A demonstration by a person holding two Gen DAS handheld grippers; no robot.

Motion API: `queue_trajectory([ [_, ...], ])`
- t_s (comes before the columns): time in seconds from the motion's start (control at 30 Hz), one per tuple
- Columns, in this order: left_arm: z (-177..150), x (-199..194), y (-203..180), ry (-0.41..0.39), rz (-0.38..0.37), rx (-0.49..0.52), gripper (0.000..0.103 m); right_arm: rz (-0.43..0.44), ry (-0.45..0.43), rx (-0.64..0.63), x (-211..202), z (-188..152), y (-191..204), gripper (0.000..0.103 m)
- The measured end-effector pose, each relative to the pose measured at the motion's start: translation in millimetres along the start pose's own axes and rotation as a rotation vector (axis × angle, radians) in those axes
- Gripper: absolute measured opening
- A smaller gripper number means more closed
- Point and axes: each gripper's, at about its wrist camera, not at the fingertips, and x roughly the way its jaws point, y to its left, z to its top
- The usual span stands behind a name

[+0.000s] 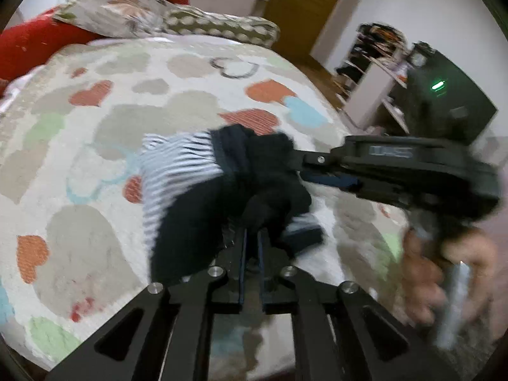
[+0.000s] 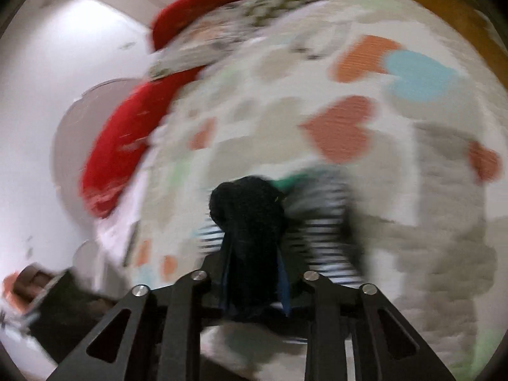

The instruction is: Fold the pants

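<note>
The pants (image 1: 177,171) are a small bunched garment, part black-and-white striped and part dark navy, held a little above the bedspread. My left gripper (image 1: 252,233) has its two fingers nearly together, and dark cloth is pinched at the tips, which the fabric hides. Coming in from the right, my right gripper (image 1: 297,165) holds the same bundle on its other side. In the right wrist view a thick wad of dark cloth (image 2: 247,209) fills the gap between the fingers of that gripper (image 2: 254,254), and the striped part (image 2: 324,231) hangs to the right. Both views are motion-blurred.
A bedspread (image 1: 95,120) with coloured hearts covers the bed. Red pillows (image 1: 28,44) and patterned cushions (image 1: 219,25) lie at its far end. A cluttered shelf (image 1: 374,73) and a wooden door (image 1: 301,3) stand beyond the right edge. A hand (image 1: 444,270) grips the right gripper's handle.
</note>
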Motion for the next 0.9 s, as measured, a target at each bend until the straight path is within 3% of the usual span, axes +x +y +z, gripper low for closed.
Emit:
queue_trajectory([
  [0.03,-1.9,-4.9,-1.3,0.002,-0.022,0.008,0.015,-0.078,-0.034,0.038,-6.2,-0.1,-14.4,0.032],
  [0.1,-4.7,-14.6,-0.2,-0.006,-0.033,0.035,0.022,-0.129,-0.089,0.08,-21.0,-0.6,-32.6,0.036],
  [0.17,-5.1,-18.1,6.6,-0.017,0.012,0.039,0.023,-0.102,-0.135,0.098,-36.0,-0.8,-37.9,0.036],
  [0.27,-4.4,-14.9,26.0,0.003,0.046,-0.04,0.023,-0.036,-0.154,0.062,-42.8,-2.2,-26.5,0.036],
  [0.33,-6.7,-15.3,33.0,0.009,0.03,-0.071,0.023,0.005,-0.129,0.027,-35.0,-5.5,-15.0,0.045],
  [0.4,-8.8,-16.2,35.7,0.009,0.035,-0.077,0.024,-0.015,-0.121,0.005,-24.1,-9.7,-6.3,0.06],
  [0.5,-8.2,-18.9,37.3,0.006,0.035,-0.08,0.025,-0.047,-0.113,-0.026,-7.0,-21.2,-0.5,0.061],
  [0.53,-7.4,-20.6,37.8,0.001,0.04,-0.083,0.025,-0.025,-0.093,-0.047,-0.6,-23.7,0.8,0.058],
  [0.57,-5.8,-22.4,38.9,-0.007,0.044,-0.087,0.026,-0.004,-0.081,-0.064,3.1,-26.2,1.3,0.029],
  [0.6,-3.7,-24.0,39.7,-0.013,0.048,-0.092,0.027,0.011,-0.067,-0.075,6.2,-27.2,2.7,0.016],
  [0.7,4.7,-24.9,40.0,-0.027,0.049,-0.106,0.032,0.052,-0.082,-0.045,0.4,-27.4,-4.6,0.015],
  [0.9,7.8,0.8,20.4,0.004,0.051,-0.045,0.032,-0.037,-0.097,0.013,-8.0,-35.1,-30.9,0.015],
])
